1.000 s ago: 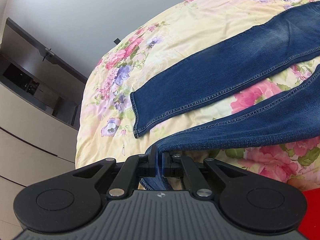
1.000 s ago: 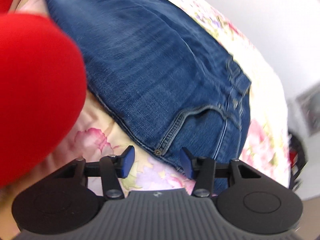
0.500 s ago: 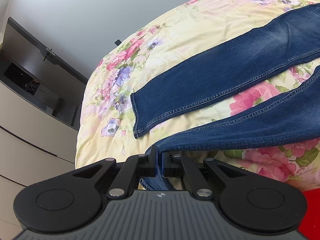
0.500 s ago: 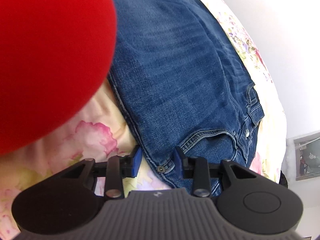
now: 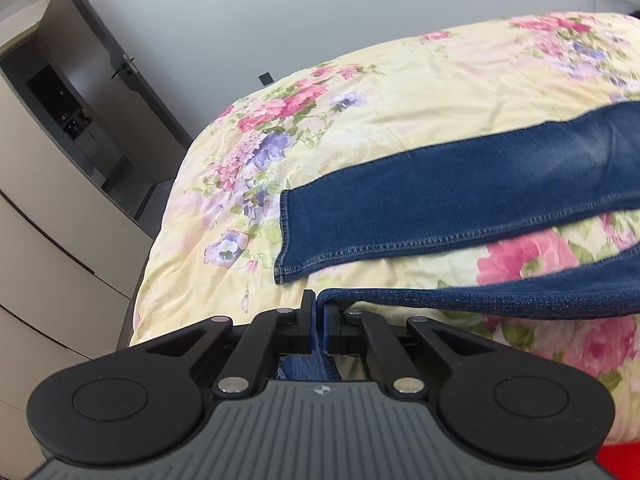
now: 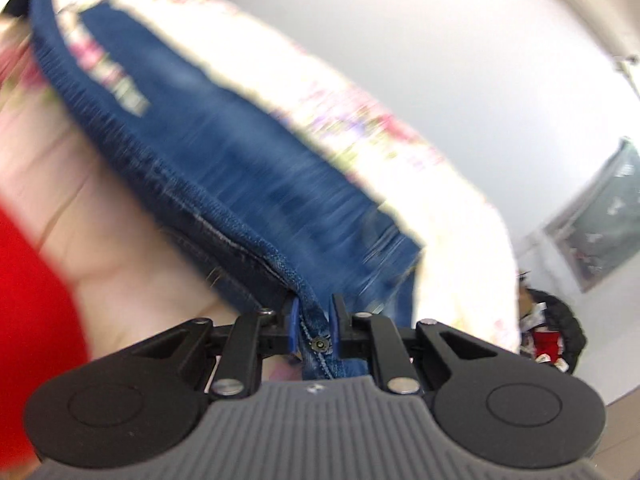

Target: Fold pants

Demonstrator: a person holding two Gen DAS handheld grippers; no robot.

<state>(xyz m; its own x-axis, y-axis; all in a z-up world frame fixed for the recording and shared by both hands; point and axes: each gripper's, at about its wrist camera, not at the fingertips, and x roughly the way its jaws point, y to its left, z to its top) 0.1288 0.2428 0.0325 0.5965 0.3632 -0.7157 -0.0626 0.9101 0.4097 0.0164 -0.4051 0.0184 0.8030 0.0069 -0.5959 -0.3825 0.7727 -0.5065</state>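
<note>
Blue denim pants (image 5: 460, 196) lie on a floral bedspread (image 5: 400, 92). The far leg rests flat, its hem toward the left. My left gripper (image 5: 316, 320) is shut on the hem of the near leg (image 5: 500, 300), which is lifted off the bed and stretches away to the right. In the blurred right wrist view, my right gripper (image 6: 314, 328) is closing its jaws on the waist edge of the pants (image 6: 248, 184) by a pocket rivet, with the denim pinched between the pads and raised above the bed.
A beige wardrobe (image 5: 48, 240) and a grey door (image 5: 120, 80) stand left of the bed. A red sleeve (image 6: 28, 320) fills the lower left of the right wrist view. A framed picture (image 6: 600, 220) hangs on the wall at right.
My right gripper's jaws have come together on the waist edge and lifted it off the bed. My left gripper has risen slightly and rolled, still holding the near leg's hem.
</note>
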